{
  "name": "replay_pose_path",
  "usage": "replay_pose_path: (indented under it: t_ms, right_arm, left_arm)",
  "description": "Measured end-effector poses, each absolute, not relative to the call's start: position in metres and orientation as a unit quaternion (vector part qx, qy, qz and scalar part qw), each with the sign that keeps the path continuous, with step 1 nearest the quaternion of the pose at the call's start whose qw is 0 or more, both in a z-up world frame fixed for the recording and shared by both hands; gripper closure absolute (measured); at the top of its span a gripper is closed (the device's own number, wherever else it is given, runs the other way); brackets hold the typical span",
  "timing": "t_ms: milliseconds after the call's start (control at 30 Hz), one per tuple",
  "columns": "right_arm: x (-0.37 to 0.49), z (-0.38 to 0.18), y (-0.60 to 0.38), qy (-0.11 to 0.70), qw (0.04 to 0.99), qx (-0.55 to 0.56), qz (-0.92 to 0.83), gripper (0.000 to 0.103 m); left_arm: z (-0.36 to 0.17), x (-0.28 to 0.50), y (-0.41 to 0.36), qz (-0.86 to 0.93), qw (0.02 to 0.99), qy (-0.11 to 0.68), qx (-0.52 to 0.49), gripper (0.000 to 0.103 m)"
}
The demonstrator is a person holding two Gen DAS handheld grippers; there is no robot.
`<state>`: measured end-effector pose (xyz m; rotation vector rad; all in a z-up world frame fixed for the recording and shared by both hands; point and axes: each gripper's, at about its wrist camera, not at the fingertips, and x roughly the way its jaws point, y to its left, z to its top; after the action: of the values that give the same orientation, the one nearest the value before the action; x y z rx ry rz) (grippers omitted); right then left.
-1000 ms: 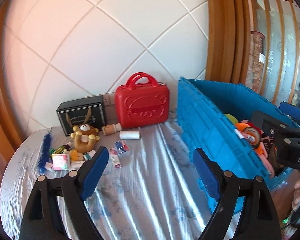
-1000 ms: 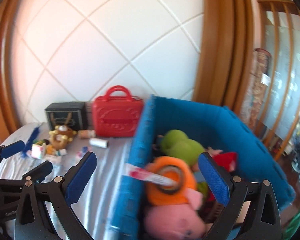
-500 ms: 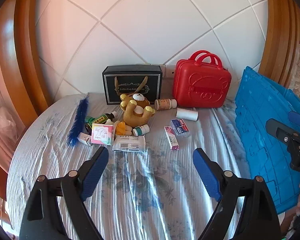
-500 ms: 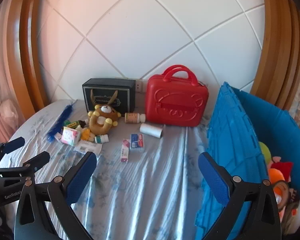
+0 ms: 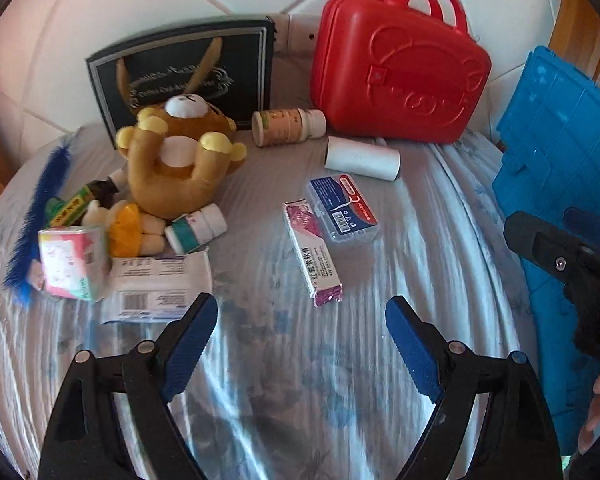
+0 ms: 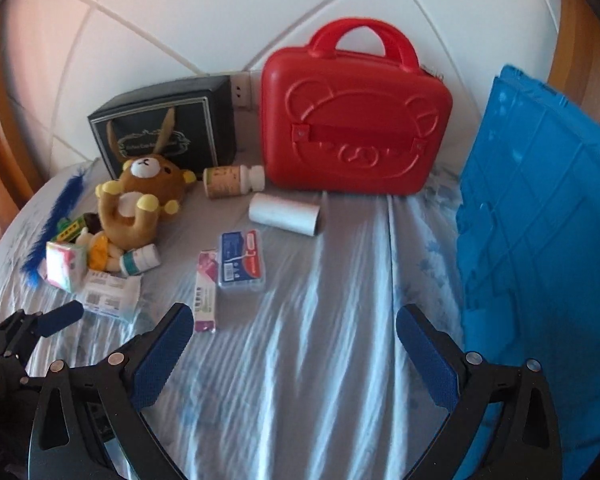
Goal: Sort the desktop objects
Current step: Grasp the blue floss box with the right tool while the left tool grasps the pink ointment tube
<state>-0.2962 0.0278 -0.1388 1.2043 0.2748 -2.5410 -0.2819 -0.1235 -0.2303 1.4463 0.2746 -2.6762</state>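
Small items lie scattered on a cloth-covered round table (image 5: 300, 400): a brown plush bear (image 5: 176, 164), a pink-and-white slim box (image 5: 314, 260), a clear blue-label case (image 5: 342, 210), a white roll (image 5: 362, 159), a pill bottle (image 5: 288, 126), a small white bottle (image 5: 196, 228), a pink tissue pack (image 5: 74, 262) and a white packet (image 5: 156, 286). My left gripper (image 5: 300, 328) hovers open just in front of the slim box, nothing between its fingers. My right gripper (image 6: 296, 340) is open too, over bare cloth right of the slim box (image 6: 205, 296).
A red case (image 6: 356, 124) and a black box (image 6: 164, 128) stand against the white wall at the back. A blue crate (image 6: 540, 240) rises along the right. A blue feather (image 5: 40, 216) lies at the left edge. The table's near half is bare cloth.
Both grippers have swung left from the blue crate and dropped toward the table, so the scattered items now look much nearer. Both stay open.
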Motion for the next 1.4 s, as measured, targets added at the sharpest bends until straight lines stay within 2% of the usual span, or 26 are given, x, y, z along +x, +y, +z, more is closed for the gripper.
replay_pose_path:
  t_ms: [200,267,467,733,800,833,900,967,1033,1233,1400]
  right_arm:
    - [-0.355,-0.200,0.022,0.068,0.136,0.464,-0.873,0.000]
    - [-0.369,-0.216,0.017,0.062,0.136,0.473,-0.868,0.000]
    - [-0.387,-0.244,-0.017,0.072,0.171,0.489,-0.852,0.000]
    - [-0.414,-0.273,-0.056,0.085,0.191,0.507,-0.836,0.000]
    - [-0.418,-0.278,-0.061,0.088,0.190,0.512,-0.833,0.000]
    - [-0.420,-0.280,-0.063,0.088,0.195,0.514,-0.831,0.002]
    - [-0.421,-0.282,-0.066,0.090,0.200,0.516,-0.828,0.013]
    - [-0.422,-0.282,-0.068,0.085,0.210,0.519,-0.824,0.037]
    - [-0.423,-0.284,-0.071,0.083,0.220,0.525,-0.818,0.042]
    - [-0.414,-0.277,-0.070,0.104,0.223,0.519,-0.818,0.042]
    - [-0.401,-0.249,-0.061,0.107,0.216,0.498,-0.833,0.042]
  left_arm:
    - [-0.303,-0.347,-0.116,-0.853,0.024,0.079,0.516,0.017]
    - [-0.318,-0.356,-0.119,-0.848,0.026,0.077,0.524,0.029]
    - [-0.319,-0.366,-0.148,-0.863,0.072,0.055,0.498,0.030]
    - [-0.316,-0.377,-0.155,-0.871,0.064,0.050,0.484,0.030]
    - [-0.314,-0.377,-0.154,-0.875,0.061,0.049,0.478,0.036]
    - [-0.312,-0.376,-0.155,-0.876,0.061,0.050,0.476,0.045]
    - [-0.310,-0.377,-0.157,-0.877,0.062,0.054,0.474,0.065]
    - [-0.308,-0.378,-0.160,-0.877,0.063,0.058,0.473,0.075]
    - [-0.308,-0.378,-0.161,-0.877,0.064,0.054,0.473,0.075]
    - [-0.300,-0.367,-0.157,-0.876,0.068,0.052,0.475,0.075]
    - [-0.280,-0.351,-0.160,-0.882,0.078,0.052,0.462,0.075]
